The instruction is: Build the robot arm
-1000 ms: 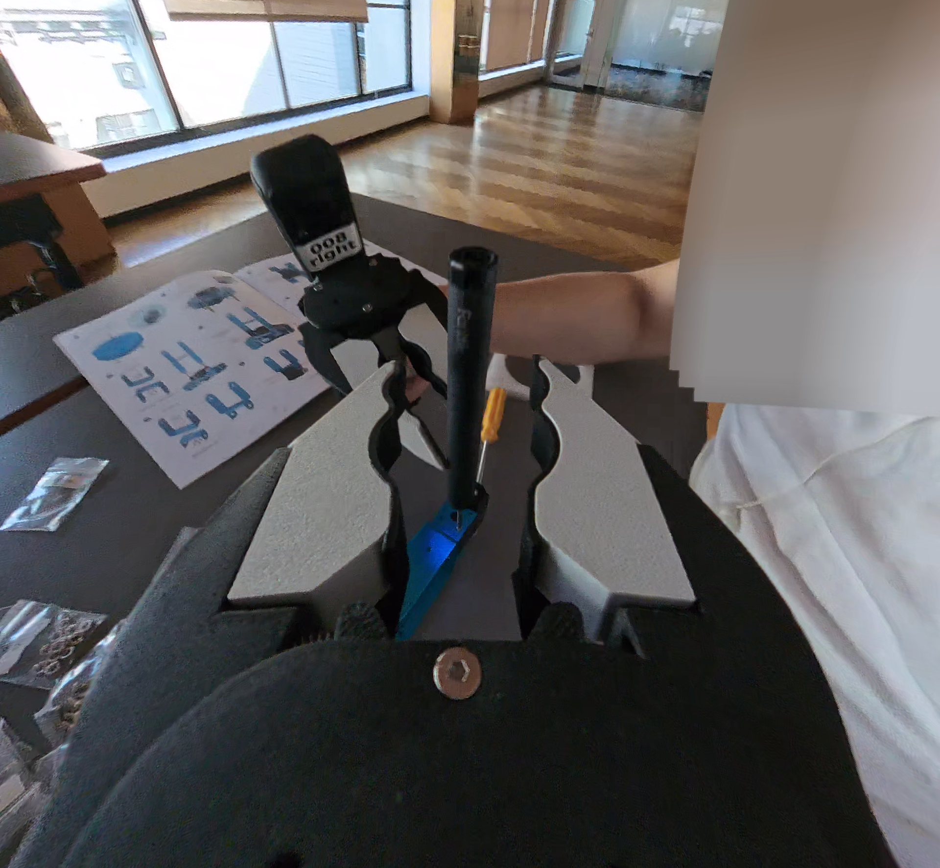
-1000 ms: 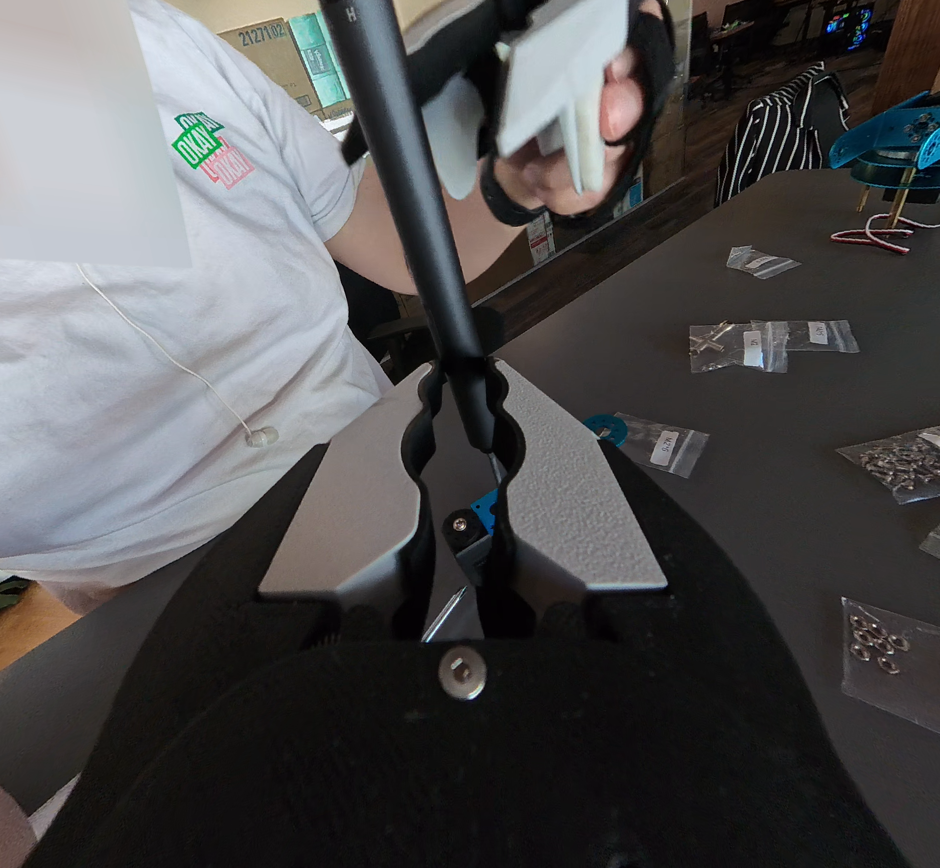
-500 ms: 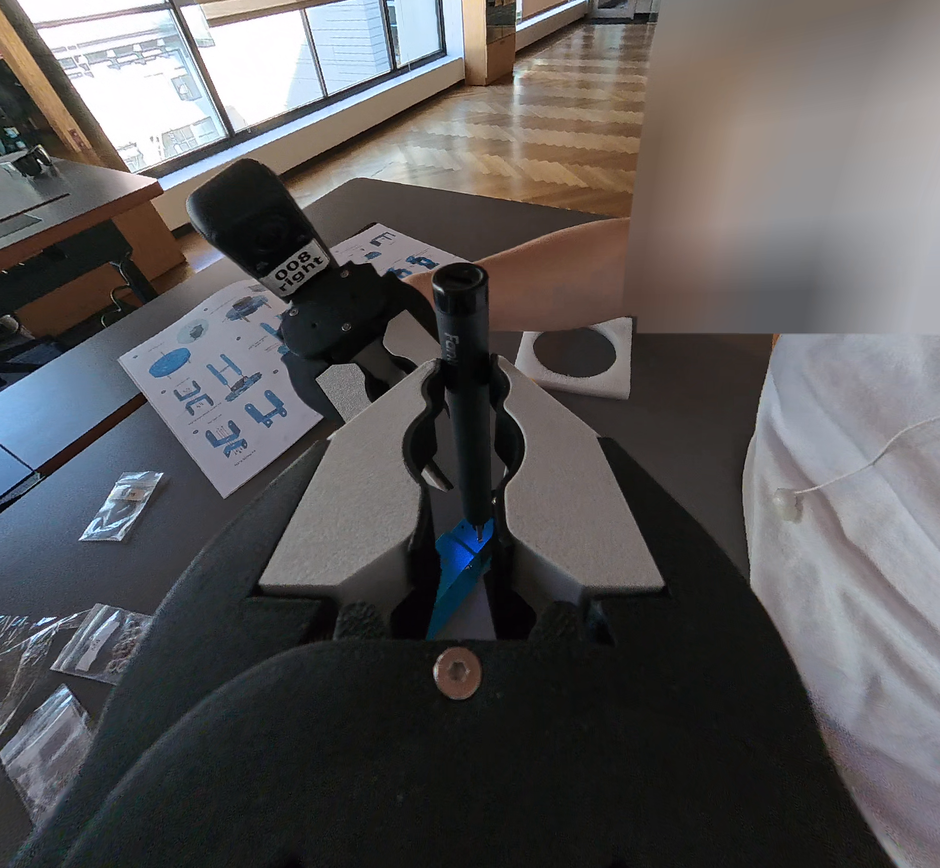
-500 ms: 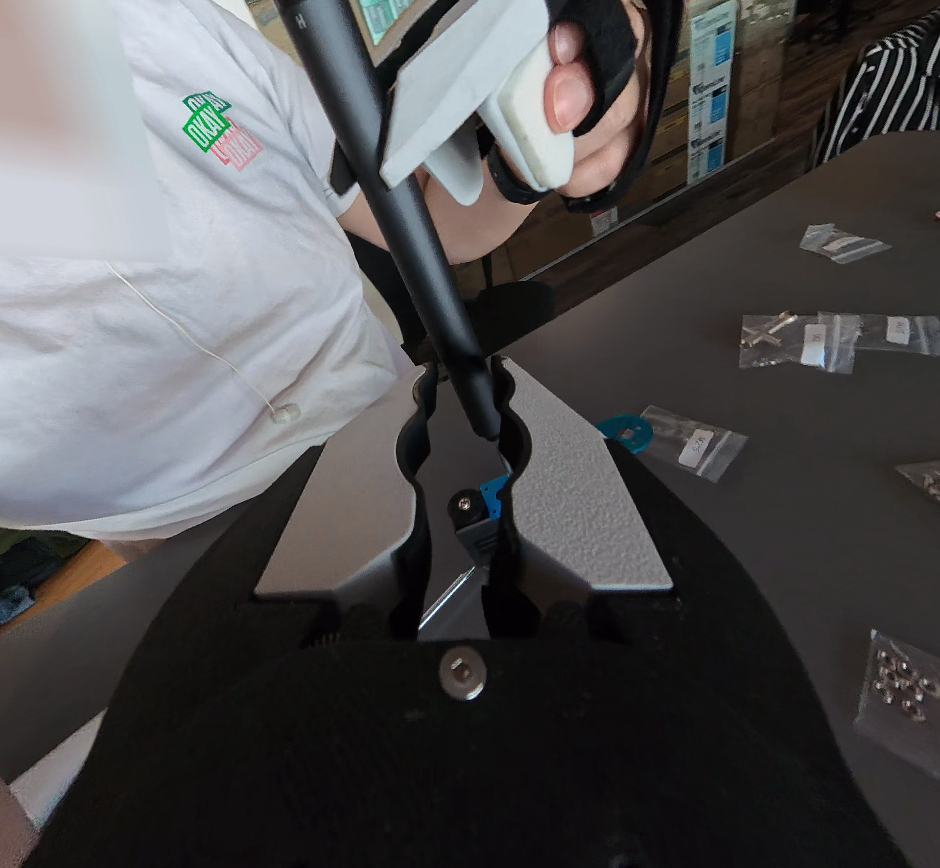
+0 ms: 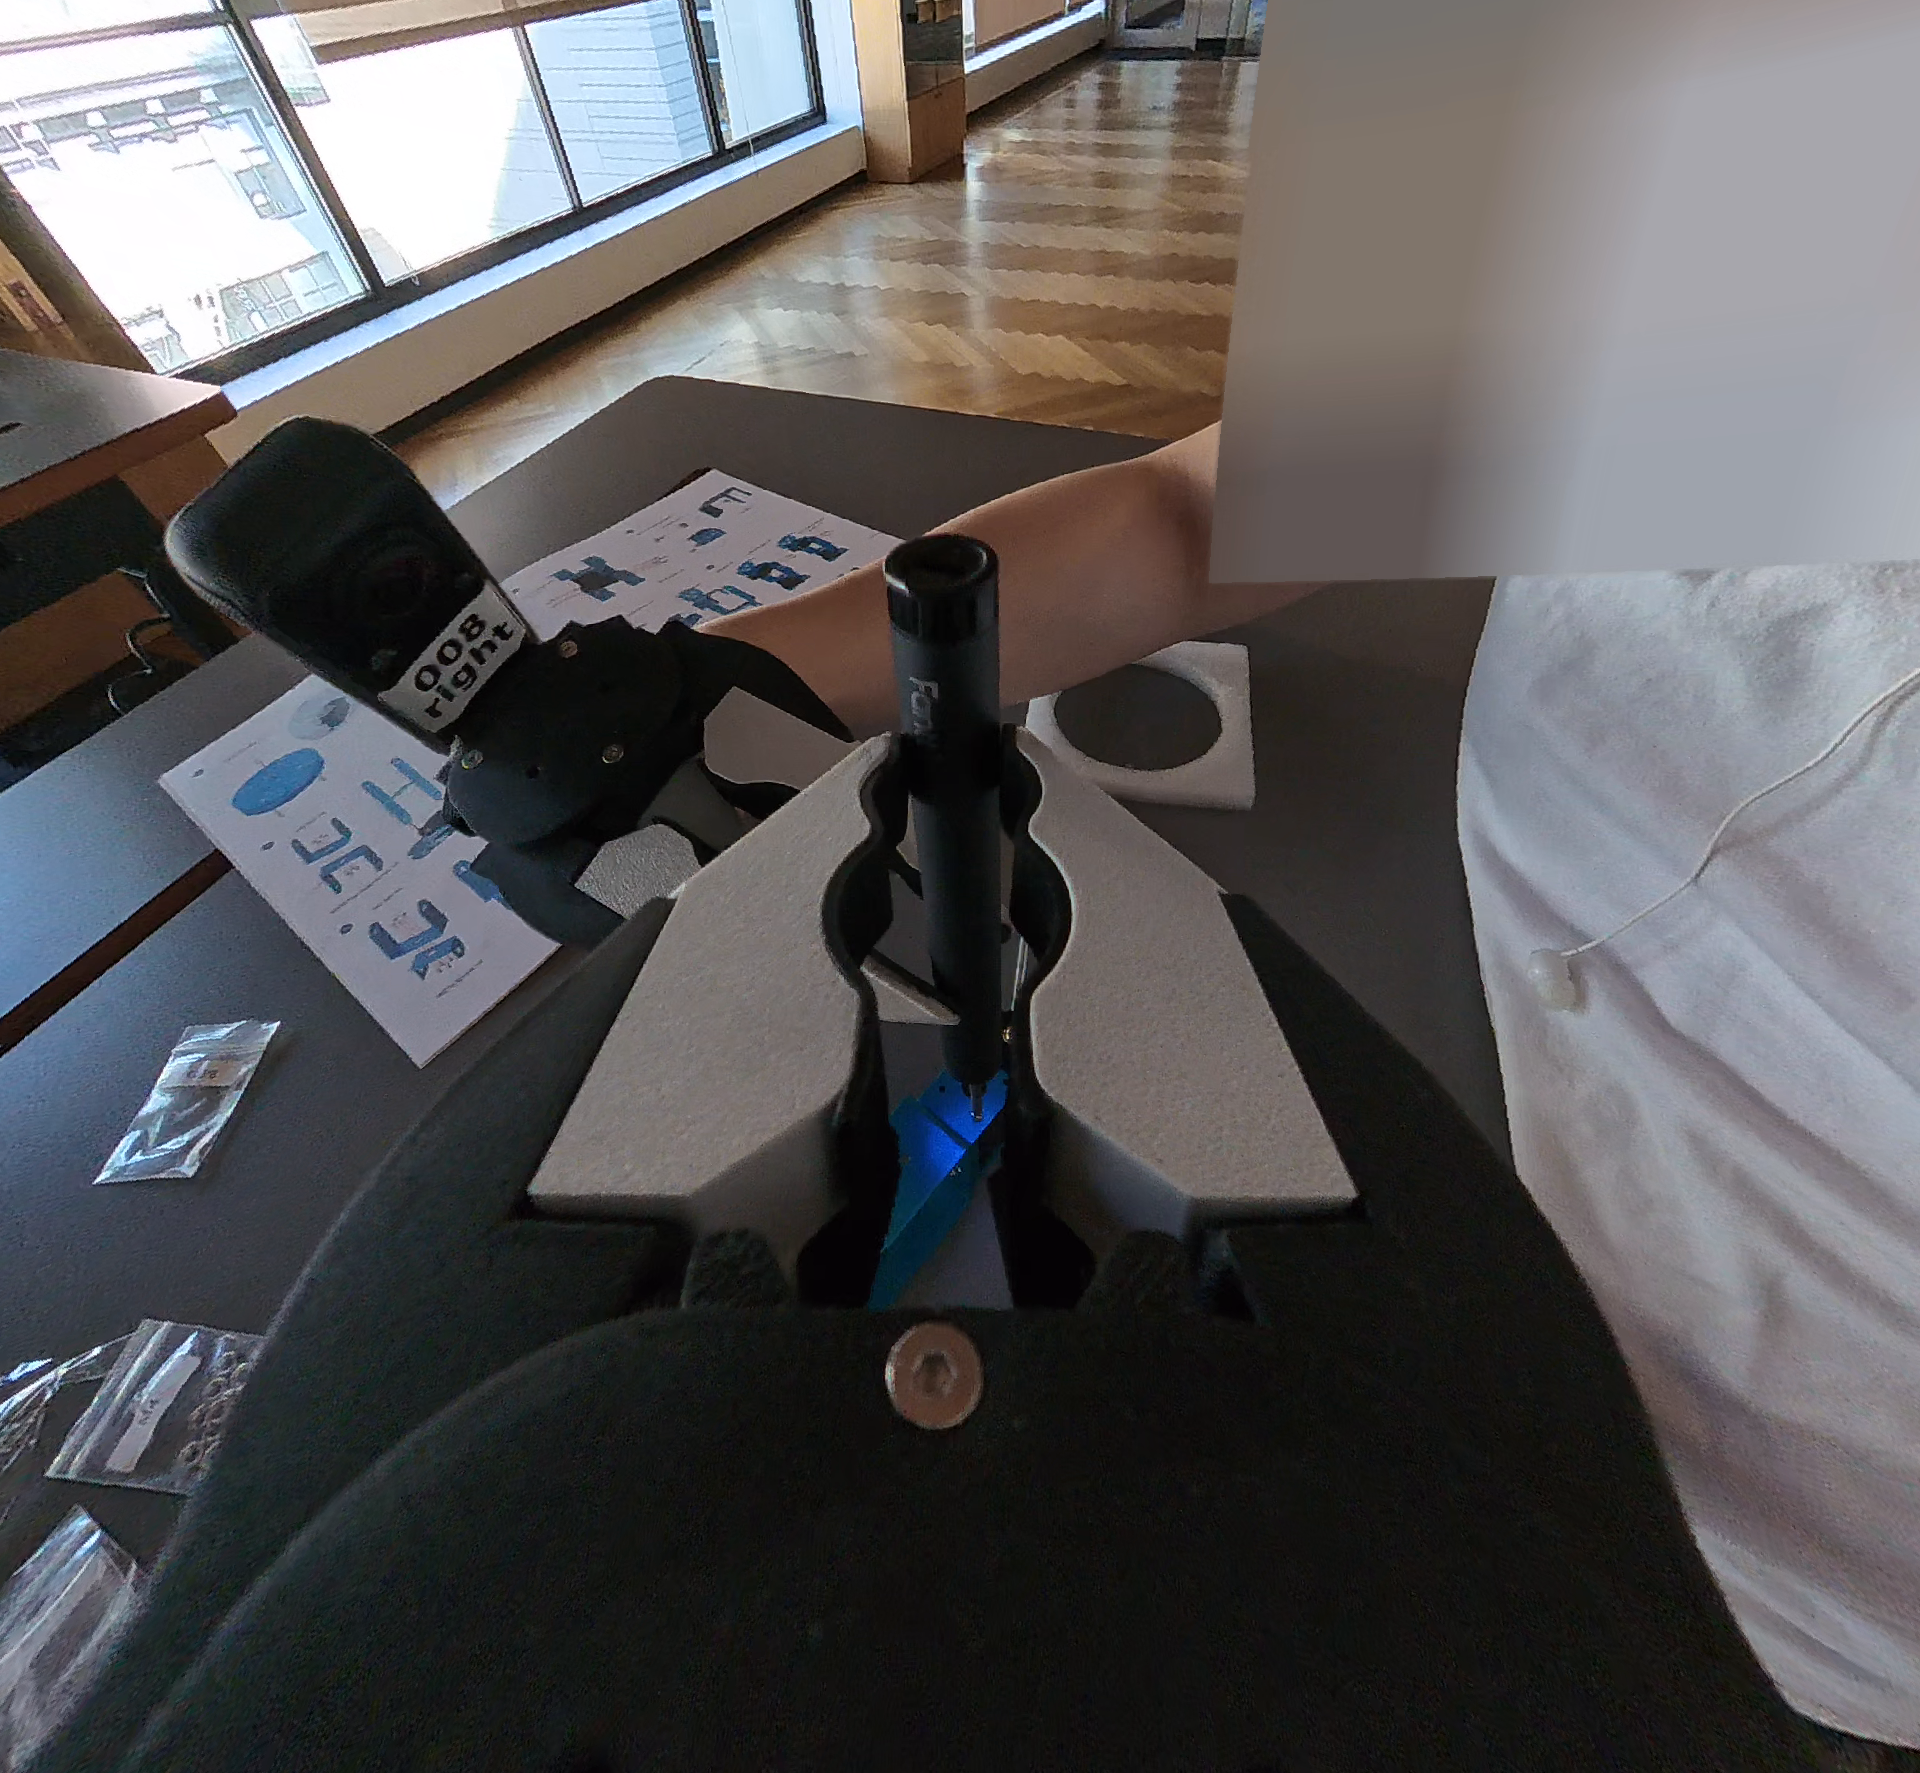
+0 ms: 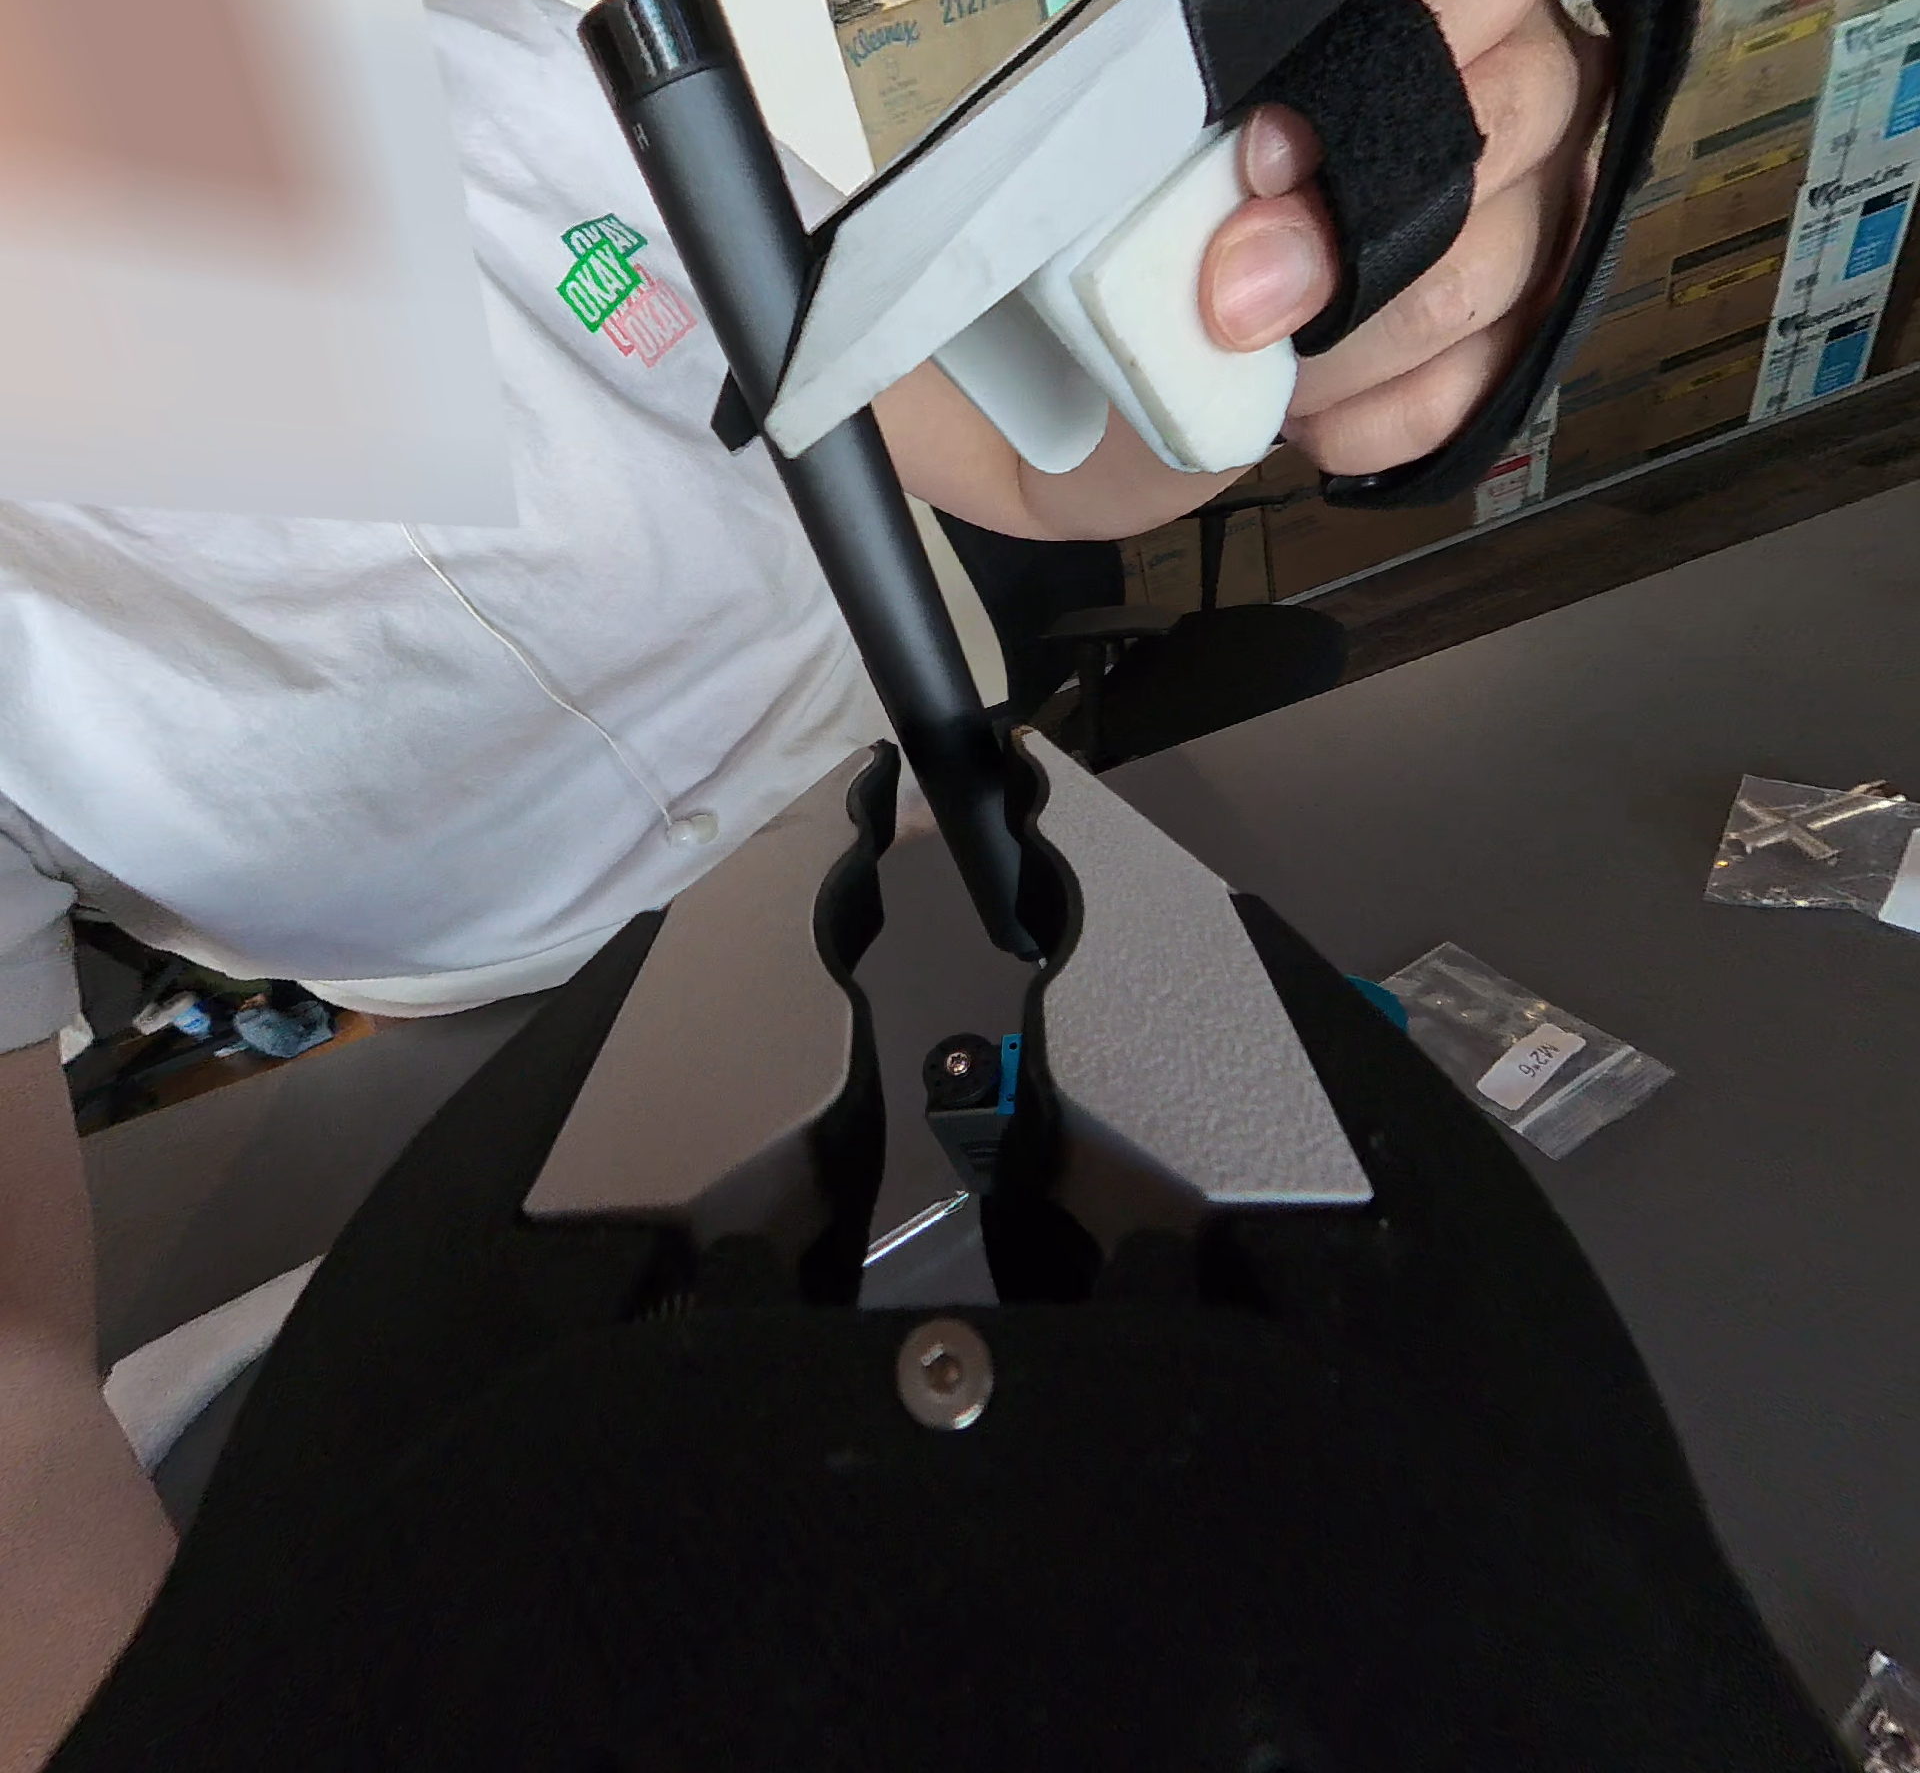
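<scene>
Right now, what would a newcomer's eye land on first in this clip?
The dark screwdriver standing nearly upright, clamped by the left gripper, its tip on a small blue bracket. The right gripper grips that part from the opposite side. Behind it an instruction sheet lies open on the dark table.

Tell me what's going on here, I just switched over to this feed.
The left gripper is shut on a black driver, held nearly upright with its tip down on a blue part. The right gripper appears to grip that part from the other side, above the table. The part's black end, with a screw in it, shows in the right wrist view. A manual and small bags lie on the table nearby.
</scene>
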`<state>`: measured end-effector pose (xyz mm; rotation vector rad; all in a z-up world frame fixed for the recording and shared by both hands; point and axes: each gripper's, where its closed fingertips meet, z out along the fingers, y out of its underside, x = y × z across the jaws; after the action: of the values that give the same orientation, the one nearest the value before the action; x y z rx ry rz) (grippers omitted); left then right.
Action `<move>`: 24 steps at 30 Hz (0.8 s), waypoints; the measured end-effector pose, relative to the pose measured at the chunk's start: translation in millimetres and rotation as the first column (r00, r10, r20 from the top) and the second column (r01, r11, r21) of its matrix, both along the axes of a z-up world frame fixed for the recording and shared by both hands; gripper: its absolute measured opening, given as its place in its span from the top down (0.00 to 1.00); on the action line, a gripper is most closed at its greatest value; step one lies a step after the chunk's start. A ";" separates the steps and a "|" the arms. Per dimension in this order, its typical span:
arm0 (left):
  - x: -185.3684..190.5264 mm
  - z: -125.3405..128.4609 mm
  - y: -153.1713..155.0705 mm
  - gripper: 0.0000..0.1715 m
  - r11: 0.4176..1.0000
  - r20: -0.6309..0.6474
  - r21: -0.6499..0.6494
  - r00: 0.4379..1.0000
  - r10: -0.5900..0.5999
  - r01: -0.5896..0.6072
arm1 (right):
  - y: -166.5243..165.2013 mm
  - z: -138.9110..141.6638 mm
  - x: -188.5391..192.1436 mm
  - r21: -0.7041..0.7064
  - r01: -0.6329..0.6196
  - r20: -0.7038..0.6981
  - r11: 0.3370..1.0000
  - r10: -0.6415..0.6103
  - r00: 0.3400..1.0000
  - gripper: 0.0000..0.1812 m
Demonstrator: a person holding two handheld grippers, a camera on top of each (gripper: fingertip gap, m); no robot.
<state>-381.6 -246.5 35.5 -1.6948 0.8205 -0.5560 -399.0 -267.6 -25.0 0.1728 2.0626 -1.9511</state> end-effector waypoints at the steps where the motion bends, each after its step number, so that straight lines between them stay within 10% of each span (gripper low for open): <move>1: 0.0 0.0 0.2 0.91 1.000 0.003 0.001 1.000 -0.001 0.001 | -0.1 -0.5 0.0 0.001 -0.010 0.004 1.000 0.010 1.000 0.89; 8: 1.7 -0.3 -0.1 0.91 0.999 0.014 -0.010 0.999 -0.031 0.031 | -0.4 -0.9 0.7 -0.023 -0.045 -0.007 0.999 0.045 0.999 0.90; 12: -8.7 -18.1 -9.5 0.69 0.996 -0.038 -0.085 0.999 -0.037 0.033 | -0.3 -0.8 -0.8 -0.030 -0.038 -0.005 0.999 0.038 0.999 0.90; 20: -48.9 -125.3 -10.4 0.64 0.938 -0.226 -0.337 0.974 -0.001 -0.077 | -2.2 -1.2 -0.3 -0.035 -0.041 -0.011 0.999 0.041 0.999 0.90; 24: -45.9 -140.0 -2.2 0.66 0.935 -0.270 -0.347 0.962 -0.028 -0.070 | -0.8 -1.2 -1.1 -0.033 -0.036 -0.009 0.999 0.036 0.999 0.90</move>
<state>-427.4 -248.7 -104.6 -2.1449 0.9360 -0.4825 -400.0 -268.4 -26.3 0.1196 2.0226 -1.9671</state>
